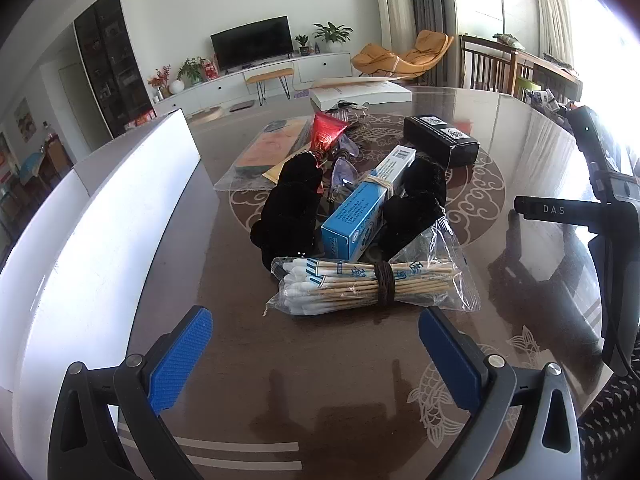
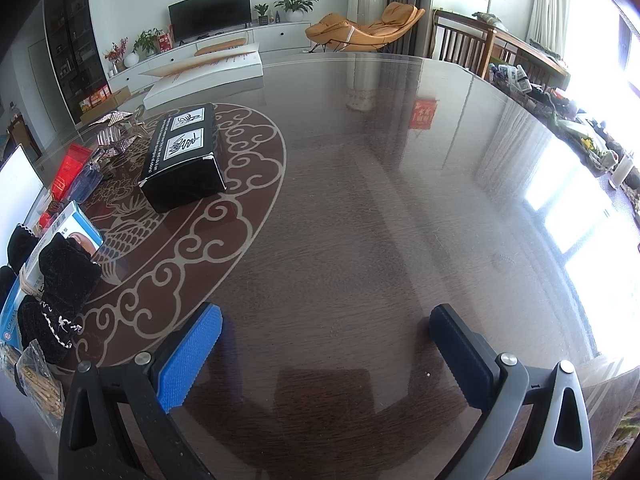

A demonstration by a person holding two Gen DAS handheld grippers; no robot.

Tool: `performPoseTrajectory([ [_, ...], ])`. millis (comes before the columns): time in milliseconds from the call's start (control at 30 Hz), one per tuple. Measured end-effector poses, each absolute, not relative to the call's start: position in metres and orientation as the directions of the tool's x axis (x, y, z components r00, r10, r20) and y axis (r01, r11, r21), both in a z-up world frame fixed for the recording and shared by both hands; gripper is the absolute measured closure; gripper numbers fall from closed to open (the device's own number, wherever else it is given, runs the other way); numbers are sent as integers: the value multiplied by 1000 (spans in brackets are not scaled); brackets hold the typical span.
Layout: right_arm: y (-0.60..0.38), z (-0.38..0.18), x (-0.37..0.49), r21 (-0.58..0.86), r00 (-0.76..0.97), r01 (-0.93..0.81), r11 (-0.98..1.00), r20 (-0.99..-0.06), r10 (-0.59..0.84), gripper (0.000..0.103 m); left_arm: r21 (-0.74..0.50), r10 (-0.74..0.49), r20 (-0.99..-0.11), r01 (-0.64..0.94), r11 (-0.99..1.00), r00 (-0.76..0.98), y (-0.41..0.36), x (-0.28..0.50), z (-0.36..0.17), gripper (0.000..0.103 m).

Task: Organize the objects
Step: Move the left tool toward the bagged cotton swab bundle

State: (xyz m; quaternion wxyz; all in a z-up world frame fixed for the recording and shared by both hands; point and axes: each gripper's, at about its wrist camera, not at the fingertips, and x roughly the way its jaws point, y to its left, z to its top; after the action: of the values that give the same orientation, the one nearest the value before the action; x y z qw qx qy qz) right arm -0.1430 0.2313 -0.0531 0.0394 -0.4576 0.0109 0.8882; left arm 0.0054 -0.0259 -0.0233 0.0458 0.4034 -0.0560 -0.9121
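A pile of objects lies on the glass-topped table (image 1: 304, 360). Nearest my left gripper (image 1: 316, 344) is a clear bag of cotton swabs (image 1: 360, 286); the gripper is open and empty just in front of it. Behind the bag lie a blue box (image 1: 360, 212), black gloves (image 1: 292, 204), glasses (image 1: 344, 176), a red packet (image 1: 326, 134) and a black box (image 1: 440, 138). My right gripper (image 2: 326, 340) is open and empty over bare table; the black box (image 2: 184, 156), blue box (image 2: 68, 224) and gloves (image 2: 60, 280) show at its left.
A white box wall (image 1: 100, 216) stands along the left of the pile. A white book or carton (image 1: 360, 92) lies at the table's far side. The other handheld gripper's body (image 1: 600, 216) is at the right. Chairs stand beyond the far right edge.
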Motion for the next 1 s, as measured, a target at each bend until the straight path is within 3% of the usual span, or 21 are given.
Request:
performPoseTrajectory([
  [800,232,-53,-143,-17,-578,-80,-997,-814,60,0,147,-149,-776,54,-988,-614,-28,-12,-52,0],
  [1000,232,-53,-143,-17,-578,-79,-997,-813,60,0,180,-162,-753,37,-983,-638,-24,-7,-48,0],
])
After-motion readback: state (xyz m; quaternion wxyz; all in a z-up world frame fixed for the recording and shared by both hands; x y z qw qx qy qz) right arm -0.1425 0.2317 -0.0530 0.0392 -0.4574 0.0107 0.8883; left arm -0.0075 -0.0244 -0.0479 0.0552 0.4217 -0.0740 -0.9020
